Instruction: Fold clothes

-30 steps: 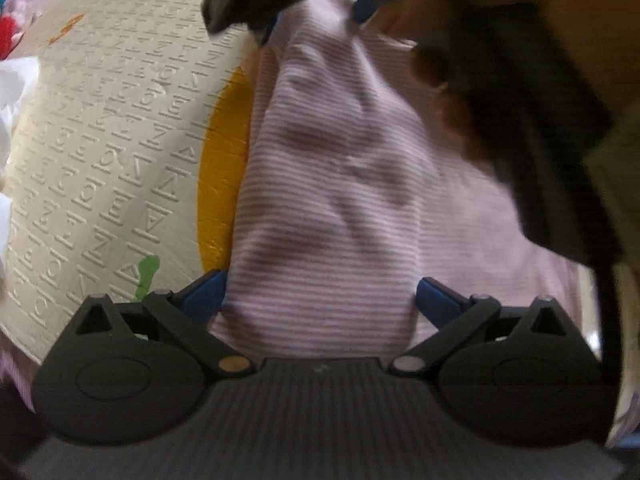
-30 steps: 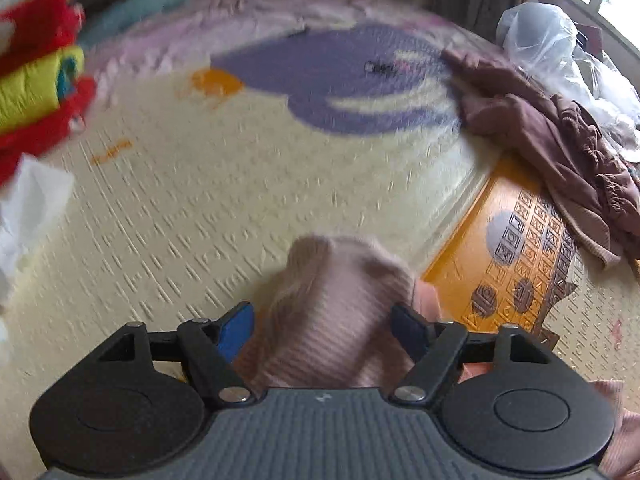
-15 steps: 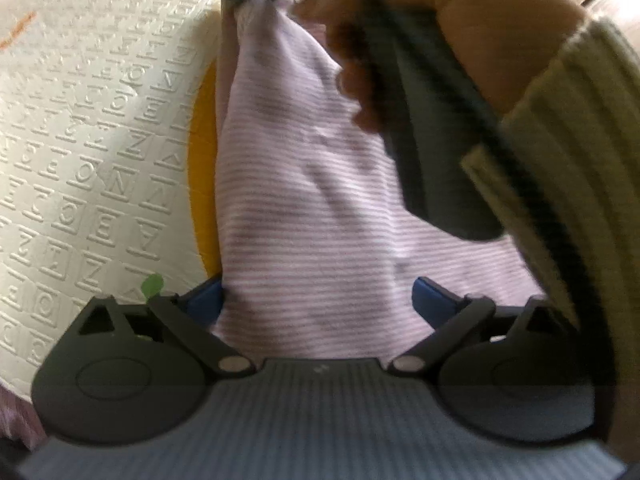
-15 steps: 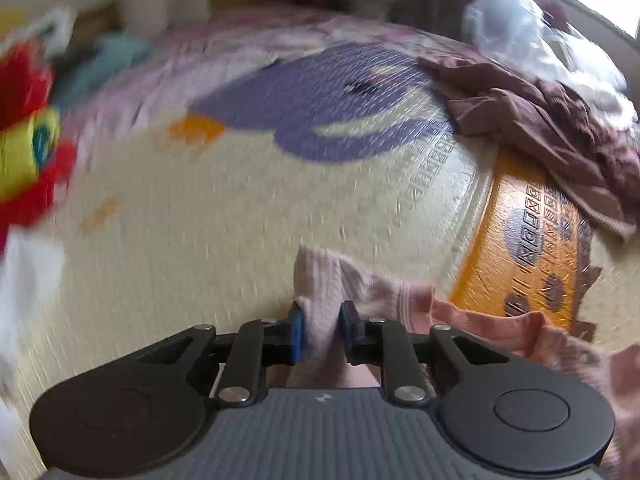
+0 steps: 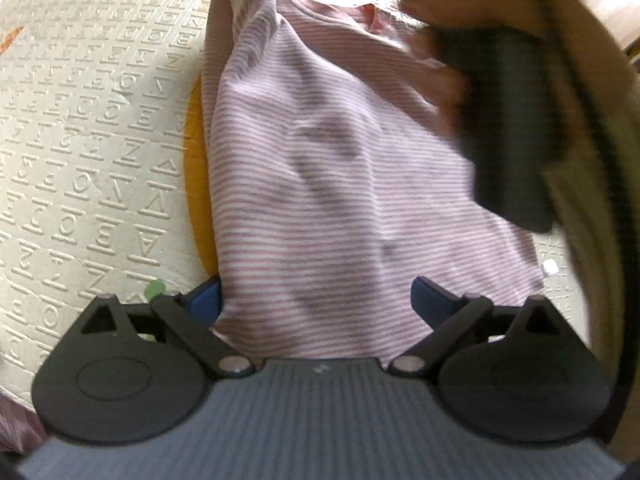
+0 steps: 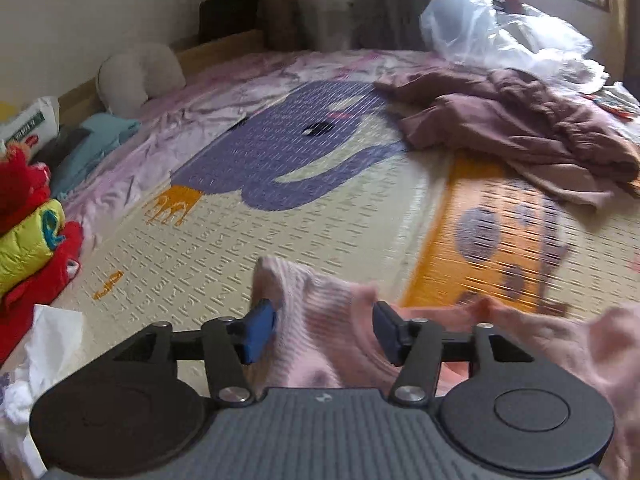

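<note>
Left wrist view: left tool [image 5: 316, 296] spread wide, blue pads either side of pink-and-white striped knit garment [image 5: 340, 168], gripping nothing. Garment spread lengthwise over cream embossed foam play mat [image 5: 100, 120], part-covering an orange patch; neckline at the far end, beside the blurred right hand [image 5: 500, 92]. No finished fold visible; smoothing and folding judged outstanding. Compared with half a second ago: garment no longer lifted into a peak, now lower and wider. Right wrist view: right tool [image 6: 324, 332] parted, ribbed pink edge of the garment lying loose between the pads, not pinched. Half a second ago: pads pressed together on that edge, hence released since. Crumpled brown clothing [image 6: 520, 132] well apart on the mat, seemingly unfolded.
</note>
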A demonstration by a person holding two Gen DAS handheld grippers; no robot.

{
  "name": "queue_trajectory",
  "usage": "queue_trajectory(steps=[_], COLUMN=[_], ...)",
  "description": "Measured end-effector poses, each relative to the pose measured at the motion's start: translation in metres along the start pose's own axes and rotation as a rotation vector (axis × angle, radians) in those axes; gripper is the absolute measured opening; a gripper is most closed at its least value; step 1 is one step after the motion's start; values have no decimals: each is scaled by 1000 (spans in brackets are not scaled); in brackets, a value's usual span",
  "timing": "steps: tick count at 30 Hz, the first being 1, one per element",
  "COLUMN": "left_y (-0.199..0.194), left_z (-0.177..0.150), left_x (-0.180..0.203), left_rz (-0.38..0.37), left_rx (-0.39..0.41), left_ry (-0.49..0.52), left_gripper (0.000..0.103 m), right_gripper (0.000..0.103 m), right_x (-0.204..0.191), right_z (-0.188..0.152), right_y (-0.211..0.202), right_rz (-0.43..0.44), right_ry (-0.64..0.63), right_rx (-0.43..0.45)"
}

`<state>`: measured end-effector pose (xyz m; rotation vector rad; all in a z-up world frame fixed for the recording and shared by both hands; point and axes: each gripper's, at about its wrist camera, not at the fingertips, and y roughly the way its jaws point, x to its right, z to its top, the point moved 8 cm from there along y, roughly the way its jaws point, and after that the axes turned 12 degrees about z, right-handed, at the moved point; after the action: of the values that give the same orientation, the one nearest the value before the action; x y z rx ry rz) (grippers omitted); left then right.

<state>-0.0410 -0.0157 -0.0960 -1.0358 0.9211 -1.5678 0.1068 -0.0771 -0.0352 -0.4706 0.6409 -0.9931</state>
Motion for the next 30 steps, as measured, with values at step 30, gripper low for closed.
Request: queue_trajectory(steps=[30], left_y=[-9], left_z=[61], left_x=[-91], left_rz=[214], left_rx=[136], left_ry=[-211], left_gripper=[103], right_gripper=[56], right_x=[-110], right_z=[-184], right_y=[-73], right_rz=[-97], right_ry=[-116], right_rx=[45])
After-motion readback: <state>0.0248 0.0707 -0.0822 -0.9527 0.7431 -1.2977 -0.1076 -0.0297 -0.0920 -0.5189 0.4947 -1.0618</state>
